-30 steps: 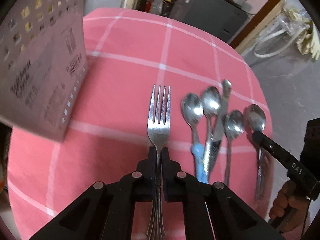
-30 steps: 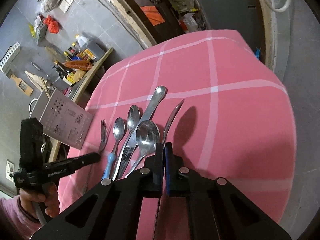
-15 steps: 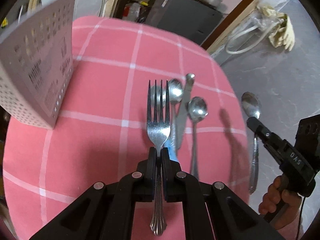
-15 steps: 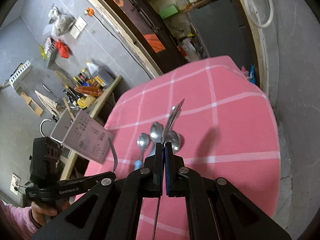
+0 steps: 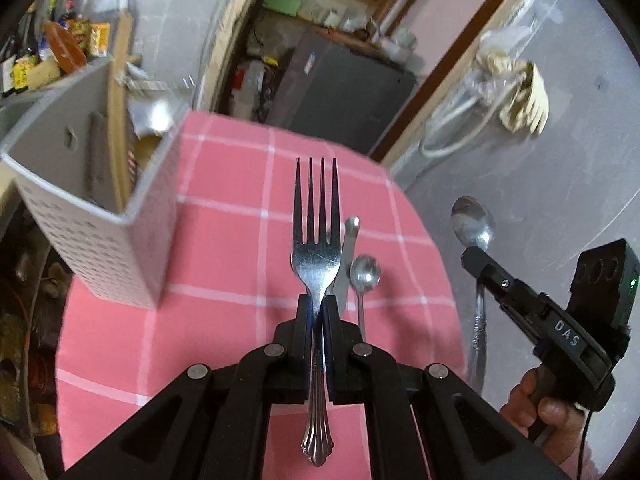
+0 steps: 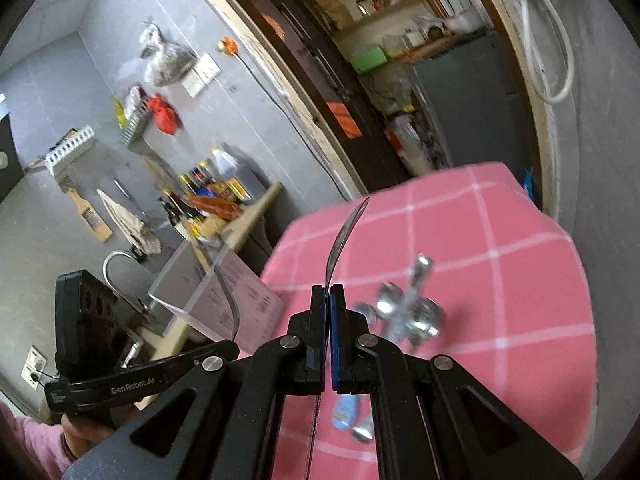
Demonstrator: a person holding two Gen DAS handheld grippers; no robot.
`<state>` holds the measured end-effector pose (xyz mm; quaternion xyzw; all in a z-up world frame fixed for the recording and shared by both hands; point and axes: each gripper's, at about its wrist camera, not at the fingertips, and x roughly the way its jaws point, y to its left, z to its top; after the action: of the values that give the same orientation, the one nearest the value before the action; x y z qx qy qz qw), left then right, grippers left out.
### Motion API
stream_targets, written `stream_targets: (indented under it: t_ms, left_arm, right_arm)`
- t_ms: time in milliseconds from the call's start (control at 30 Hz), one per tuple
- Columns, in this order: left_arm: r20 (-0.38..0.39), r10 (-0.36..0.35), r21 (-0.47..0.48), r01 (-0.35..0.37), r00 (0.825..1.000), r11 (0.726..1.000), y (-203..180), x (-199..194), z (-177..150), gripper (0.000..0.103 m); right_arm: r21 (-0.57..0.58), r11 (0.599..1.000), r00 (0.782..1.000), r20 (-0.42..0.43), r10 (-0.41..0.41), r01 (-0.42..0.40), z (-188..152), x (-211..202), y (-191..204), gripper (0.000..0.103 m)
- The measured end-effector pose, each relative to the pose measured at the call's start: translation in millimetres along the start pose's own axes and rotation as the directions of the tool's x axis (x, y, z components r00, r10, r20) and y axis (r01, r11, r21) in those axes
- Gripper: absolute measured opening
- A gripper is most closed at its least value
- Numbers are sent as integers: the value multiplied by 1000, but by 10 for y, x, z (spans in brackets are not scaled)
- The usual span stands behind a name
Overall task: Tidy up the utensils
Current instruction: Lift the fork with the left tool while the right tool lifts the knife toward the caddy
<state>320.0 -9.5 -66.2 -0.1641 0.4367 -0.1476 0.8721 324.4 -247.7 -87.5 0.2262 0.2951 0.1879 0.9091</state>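
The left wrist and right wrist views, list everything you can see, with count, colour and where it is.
fork: one, silver, clamped in the left gripper, tines pointing away
spoon: one, silver, clamped in the right gripper, off the table's right side
utensils on table: a knife, several spoons, one with a blue handle, silver, lying together; exact number unclear
utensil caddy: one, grey, perforated, standing on the table's left part
tablecloth: one, pink with white checks, covering the table
cabinet: one, dark grey, beyond the table
left gripper: black, shut on the fork
right gripper: black, shut on the spoon
hand: one, gripping the right gripper's handle
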Motion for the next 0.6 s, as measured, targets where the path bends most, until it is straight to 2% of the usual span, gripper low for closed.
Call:
stream_targets:
  t_ms: [133,300,600]
  left_arm:
    - [80,-17,4,17,997,1000,13,-321,170,5]
    - [190,-31,16,29,981,999,115,-781,549,5]
    - [318,24,41,-39,948,998,485,-1167,1093,5]
  right_arm:
    - [-29,998,995,82,55,-53,171,27,328,2]
    - [-57,992,980,161,120,-112,380,139,708,2]
    - [-81,977,943,256,213,-198,574,601,1319,2]
